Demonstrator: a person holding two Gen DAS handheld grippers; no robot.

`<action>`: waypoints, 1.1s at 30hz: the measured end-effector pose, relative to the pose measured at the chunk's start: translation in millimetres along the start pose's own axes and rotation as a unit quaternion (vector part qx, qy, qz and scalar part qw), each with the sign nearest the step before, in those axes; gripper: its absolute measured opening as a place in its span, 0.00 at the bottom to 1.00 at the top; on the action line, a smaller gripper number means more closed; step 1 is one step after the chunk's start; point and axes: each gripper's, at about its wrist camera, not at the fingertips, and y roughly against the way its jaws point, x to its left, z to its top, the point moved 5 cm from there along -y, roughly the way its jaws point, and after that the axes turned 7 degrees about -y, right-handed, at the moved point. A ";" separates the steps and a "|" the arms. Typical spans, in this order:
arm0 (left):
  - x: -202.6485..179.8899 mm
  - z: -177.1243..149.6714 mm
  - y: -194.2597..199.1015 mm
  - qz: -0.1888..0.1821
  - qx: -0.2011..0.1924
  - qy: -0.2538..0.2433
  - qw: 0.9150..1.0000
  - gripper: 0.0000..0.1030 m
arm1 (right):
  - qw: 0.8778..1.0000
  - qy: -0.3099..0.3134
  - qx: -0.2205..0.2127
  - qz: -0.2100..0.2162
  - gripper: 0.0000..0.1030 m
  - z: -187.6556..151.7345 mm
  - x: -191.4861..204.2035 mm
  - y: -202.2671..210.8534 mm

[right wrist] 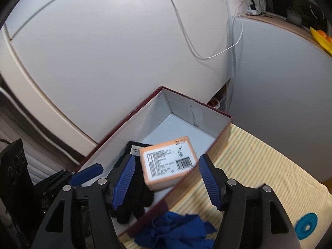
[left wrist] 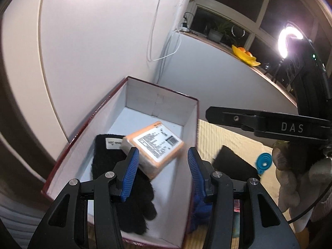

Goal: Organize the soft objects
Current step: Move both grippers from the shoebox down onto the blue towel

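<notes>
Lying tilted inside the open shoe box (left wrist: 193, 112), the orange sponge (left wrist: 152, 148) in its clear wrap had one corner propped on the black glove (left wrist: 124, 186) and its long axis running slantwise across the box, the white printed label facing up and the barcode end toward the box's right wall. The box was stiff cardboard, maroon outside and plain white within, its length running away from both cameras toward the pale wall. The glove was fuzzy knit, stretched along the box's left side with the cuff and its small sewn tag at the far end and the fingers toward the near end. Just outside the right wall a crumpled blue cloth (right wrist: 176, 232) sat on the yellow ribbed mat (right wrist: 259, 166), with a teal ringed disc (right wrist: 307, 226) further right. The left gripper (left wrist: 162, 161) hung above the box with its blue ribbed pads spread wide, nothing between them. The right gripper (right wrist: 166, 178) was likewise wide open and held nothing, poised over the box's near right edge; from its view the sponge (right wrist: 168, 162) showed in the gap between its fingers, though no contact was visible. A grey plush toy (left wrist: 290, 178) showed at the far right.
</notes>
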 end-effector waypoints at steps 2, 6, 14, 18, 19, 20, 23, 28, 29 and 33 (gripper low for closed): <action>-7.2 -3.6 7.5 -0.003 -0.005 -0.006 1.000 0.46 | 1.000 -0.003 -0.001 0.008 0.59 -6.2 -4.1 10.8; -23.8 -13.8 21.2 -0.018 -0.010 -0.013 1.000 0.46 | 1.000 -0.001 -0.011 0.006 0.60 -23.9 -17.3 37.6; -59.9 -47.2 45.8 -0.042 -0.014 -0.030 0.999 0.50 | 1.000 -0.005 -0.021 0.002 0.60 -68.1 -55.7 90.4; -74.8 -70.3 54.2 -0.049 -0.013 -0.029 0.998 0.50 | 1.000 -0.008 -0.014 0.006 0.60 -86.2 -73.3 105.5; -77.4 -74.5 54.7 -0.048 -0.012 -0.030 0.998 0.50 | 1.000 -0.007 -0.011 0.008 0.60 -90.1 -76.6 106.9; -81.4 -80.5 55.2 -0.049 -0.010 -0.030 0.998 0.50 | 1.000 -0.008 -0.009 0.010 0.60 -92.8 -79.6 108.0; -90.4 -99.1 53.3 -0.059 0.002 -0.022 0.998 0.50 | 1.000 -0.013 0.005 0.026 0.60 -102.0 -86.0 103.4; -104.1 -126.2 41.7 -0.071 0.022 -0.007 0.997 0.50 | 0.998 -0.009 0.035 0.054 0.60 -119.5 -82.8 84.7; -106.0 -129.9 37.9 -0.073 0.026 -0.003 0.997 0.50 | 0.997 -0.008 0.045 0.059 0.60 -122.6 -81.5 76.7; -111.1 -140.9 22.7 -0.073 0.036 0.007 0.997 0.50 | 0.994 -0.017 0.077 0.078 0.60 -130.2 -77.9 47.3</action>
